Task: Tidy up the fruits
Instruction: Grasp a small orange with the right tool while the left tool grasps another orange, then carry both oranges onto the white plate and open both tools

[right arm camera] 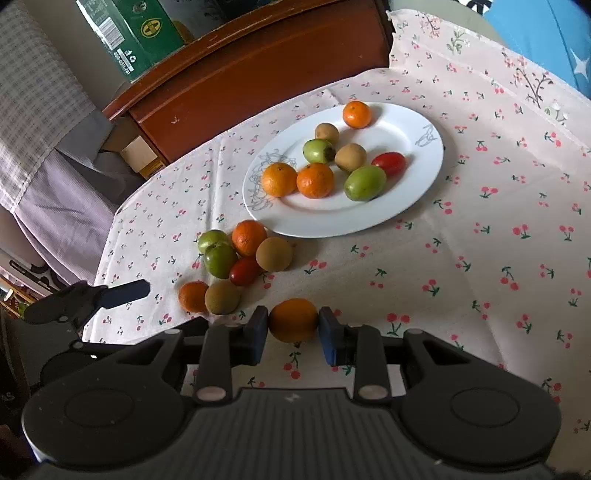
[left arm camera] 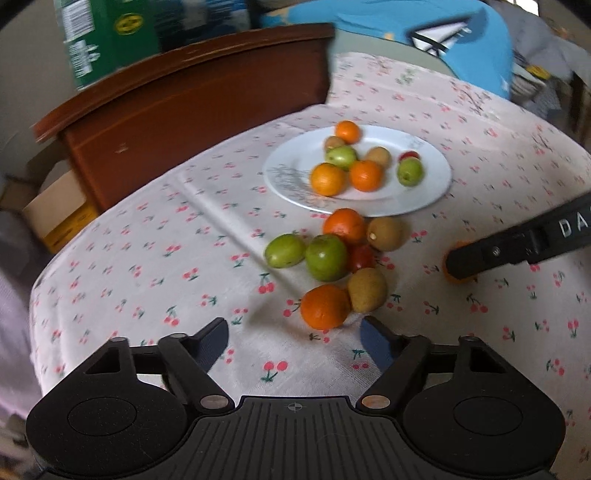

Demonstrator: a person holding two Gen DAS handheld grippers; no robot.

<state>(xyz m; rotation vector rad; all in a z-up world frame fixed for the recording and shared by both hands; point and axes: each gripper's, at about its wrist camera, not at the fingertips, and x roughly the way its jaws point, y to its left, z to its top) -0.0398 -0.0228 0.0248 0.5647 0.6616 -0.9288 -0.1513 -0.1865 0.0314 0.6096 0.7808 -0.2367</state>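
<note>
A white plate (left arm camera: 424,192) (right arm camera: 417,199) on the cherry-print tablecloth holds several fruits: oranges, green fruits, kiwis and a red tomato. In front of it a loose pile lies on the cloth, with oranges, green fruits, kiwis and a tomato (right arm camera: 243,271). My left gripper (left arm camera: 293,338) is open and empty, just short of the nearest orange (left arm camera: 325,306) of the pile. My right gripper (right arm camera: 293,325) is shut on an orange (right arm camera: 293,319), low over the cloth to the right of the pile. The held orange (left arm camera: 458,278) is mostly hidden behind the right gripper's finger in the left wrist view.
A brown wooden cabinet (left arm camera: 199,110) (right arm camera: 258,70) stands behind the table's far left edge, with a green box (right arm camera: 133,33) on it. A blue cloth (left arm camera: 491,55) lies at the far right. Cardboard boxes (left arm camera: 55,210) sit on the floor to the left.
</note>
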